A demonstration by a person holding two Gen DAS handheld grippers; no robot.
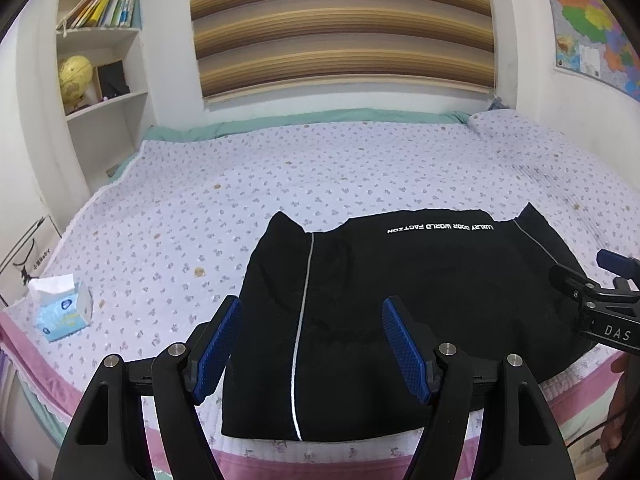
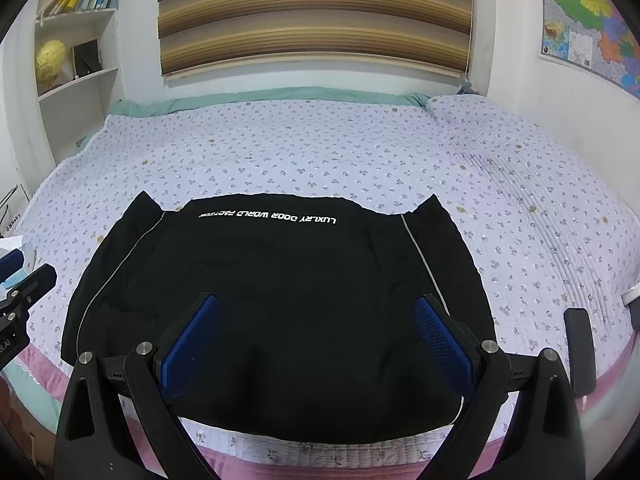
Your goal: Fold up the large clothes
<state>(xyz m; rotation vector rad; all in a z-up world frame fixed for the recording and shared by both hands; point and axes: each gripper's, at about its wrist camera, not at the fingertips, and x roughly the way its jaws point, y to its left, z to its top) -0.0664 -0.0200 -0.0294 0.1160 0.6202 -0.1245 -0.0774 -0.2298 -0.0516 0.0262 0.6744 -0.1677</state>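
Observation:
A black garment (image 1: 384, 304) (image 2: 280, 292) with white lettering and thin grey piping lies folded into a flat, wide block on the bed, near its front edge. My left gripper (image 1: 312, 344) hovers over the garment's left part, open, nothing between its blue pads. My right gripper (image 2: 316, 340) hangs above the garment's near middle, open as well and holding nothing. Each gripper shows at the edge of the other's view: the right gripper (image 1: 600, 300) and the left gripper (image 2: 20, 292).
The bed (image 1: 280, 168) (image 2: 520, 220) has a lilac flowered quilt with a pink border at the front. A tissue pack (image 1: 62, 308) lies at the bed's left front. A pillow (image 1: 520, 128) sits back right. A bookshelf (image 1: 100, 40) stands at the left wall.

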